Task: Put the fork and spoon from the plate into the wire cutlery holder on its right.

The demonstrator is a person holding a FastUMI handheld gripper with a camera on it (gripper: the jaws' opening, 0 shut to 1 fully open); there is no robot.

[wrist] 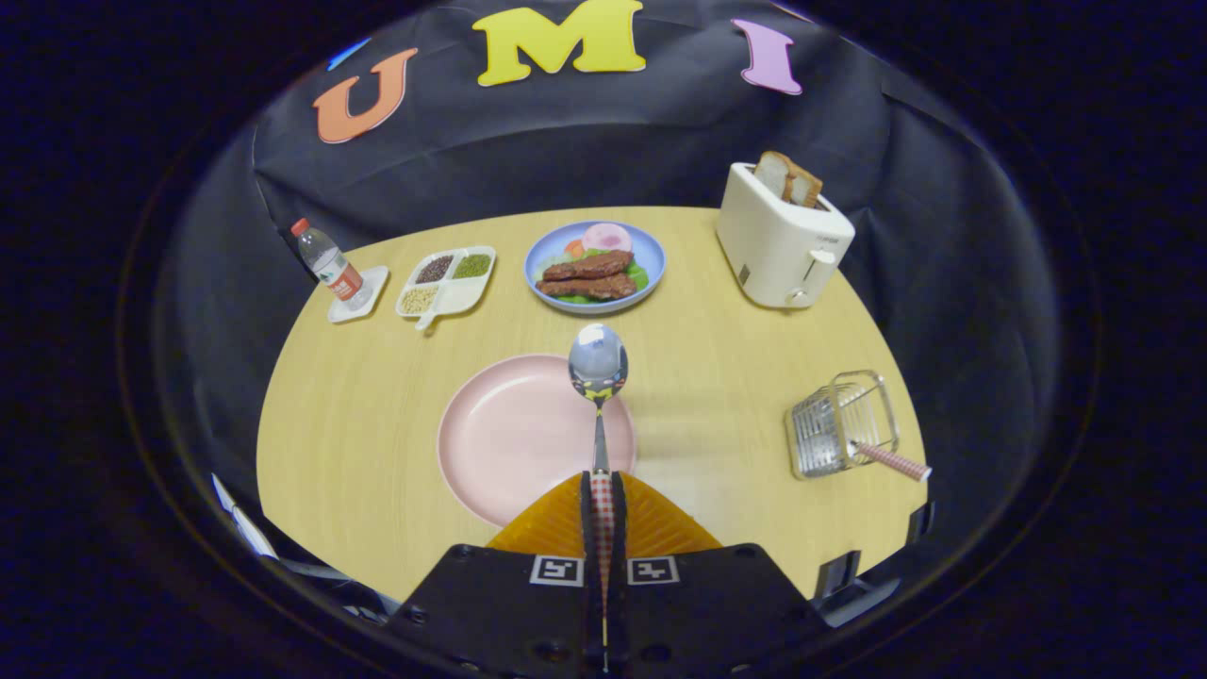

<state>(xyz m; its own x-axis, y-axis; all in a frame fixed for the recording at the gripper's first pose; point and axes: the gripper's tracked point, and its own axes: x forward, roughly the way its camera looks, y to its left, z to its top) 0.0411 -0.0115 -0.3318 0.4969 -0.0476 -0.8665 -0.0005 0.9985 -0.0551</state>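
Claw (pixel 603 490) clamped on spoon (pixel 598 396) handle above pink plate (pixel 500 443); thin grip could let it swivel & miss wire holder (pixel 839 424) w/ fork handle (pixel 891 460) already inside.

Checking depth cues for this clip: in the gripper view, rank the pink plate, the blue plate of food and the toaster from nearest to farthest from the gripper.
The gripper is shut on the spoon.
1. Pink plate, just ahead, under the spoon.
2. Blue plate of food, beyond the spoon's bowl.
3. Toaster, far right, roughly level with the blue plate; too close to call.
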